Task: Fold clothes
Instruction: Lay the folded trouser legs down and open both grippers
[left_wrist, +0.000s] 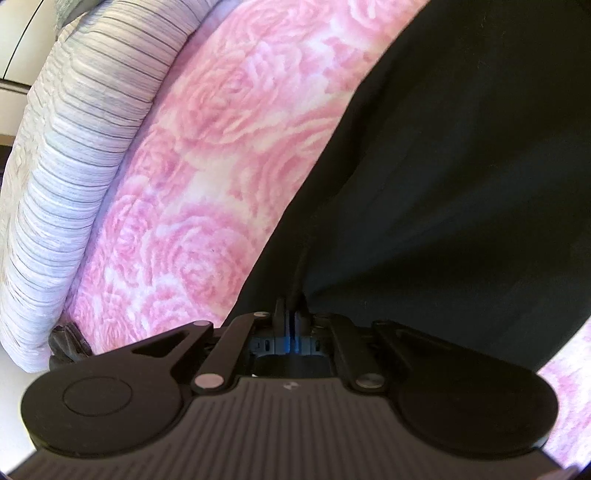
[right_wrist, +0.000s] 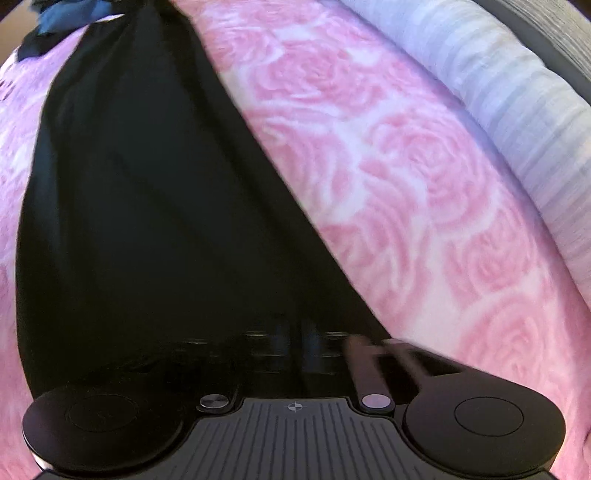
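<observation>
A black garment (left_wrist: 461, 166) lies spread over a pink rose-patterned bedspread (left_wrist: 221, 129). My left gripper (left_wrist: 291, 314) is shut, its jaws pinching a fold of the black cloth at the garment's near edge. In the right wrist view the same black garment (right_wrist: 147, 203) stretches away from me over the bedspread (right_wrist: 424, 203). My right gripper (right_wrist: 295, 332) sits at the cloth's near edge, its jaws together on the dark, blurred fabric.
A rolled grey-striped blanket (left_wrist: 74, 166) lies along the left of the bed, and shows at the upper right in the right wrist view (right_wrist: 517, 110). A blue cloth (right_wrist: 66, 14) lies at the far end of the garment.
</observation>
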